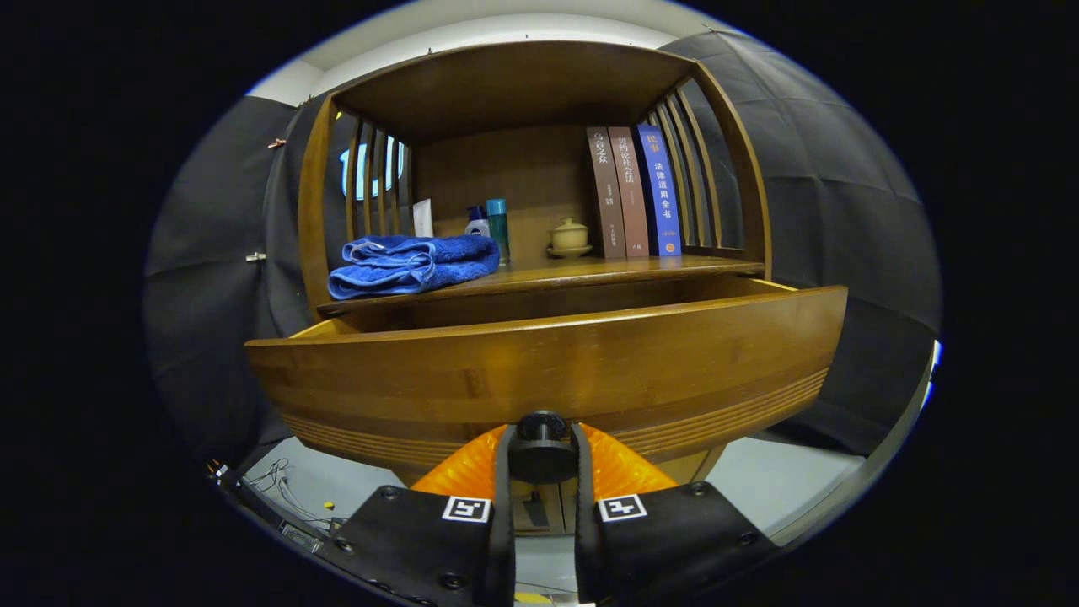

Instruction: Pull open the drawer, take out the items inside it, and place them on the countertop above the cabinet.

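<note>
The 2 fingers were clenched on the black knob of the drawer, pulled out below the desk, probably to open it for reaching items.

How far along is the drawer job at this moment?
Done: the drawer is pulled out from under the countertop. In hand: the hand-held gripper is shut on the drawer knob. Left: taking the items out; the drawer's inside is hidden behind its front.

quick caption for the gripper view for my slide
Gripper shut on the knob of the pulled-open wooden drawer, with a folded blue towel on the countertop above.
</note>
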A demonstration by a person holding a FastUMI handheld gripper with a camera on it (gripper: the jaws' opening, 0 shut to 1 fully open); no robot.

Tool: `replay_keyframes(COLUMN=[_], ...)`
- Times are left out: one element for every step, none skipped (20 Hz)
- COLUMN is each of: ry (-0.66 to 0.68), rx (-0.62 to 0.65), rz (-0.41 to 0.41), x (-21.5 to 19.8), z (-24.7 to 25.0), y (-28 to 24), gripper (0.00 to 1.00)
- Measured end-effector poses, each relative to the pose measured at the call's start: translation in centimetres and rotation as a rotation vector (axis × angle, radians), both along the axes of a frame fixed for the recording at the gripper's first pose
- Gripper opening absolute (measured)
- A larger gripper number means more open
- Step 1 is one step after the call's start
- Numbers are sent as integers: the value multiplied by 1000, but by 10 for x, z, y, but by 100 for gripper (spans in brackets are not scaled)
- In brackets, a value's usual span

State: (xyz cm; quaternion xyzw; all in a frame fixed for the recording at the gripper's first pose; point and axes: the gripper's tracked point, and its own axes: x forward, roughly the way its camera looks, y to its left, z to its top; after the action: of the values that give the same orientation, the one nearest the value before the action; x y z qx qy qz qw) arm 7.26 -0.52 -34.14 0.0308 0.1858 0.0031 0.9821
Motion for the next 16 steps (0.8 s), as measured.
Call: replay_keyframes(ry=[2,1,2,10,21,6,17,14,22,19,21,17,18,16,22,29], rx=[0,-4,-5,-1,4,-1,-10,-9,-5,-6,-11,-17,-25,-34,-42,-35], rz=[0,0,0,0,5,9,9,9,8,10,13,14,14,14,16,33], x=[-8,-15,-22,-29,-37,-38,-40,-42,-44,-44,-44,-44,-44,-45,-45,-48], z=[1,2,1,-1,-4,2,-2,1,1,1,0,0,0,0,-1,0], y=[-1,-2,-3,-3,-2,-3,-4,-3,-2,-2,-1,-2,-1,-2,-2,2], gripper=[32,32,32,32,32,32,32,32,32,32,32,32,32,32,33,43])
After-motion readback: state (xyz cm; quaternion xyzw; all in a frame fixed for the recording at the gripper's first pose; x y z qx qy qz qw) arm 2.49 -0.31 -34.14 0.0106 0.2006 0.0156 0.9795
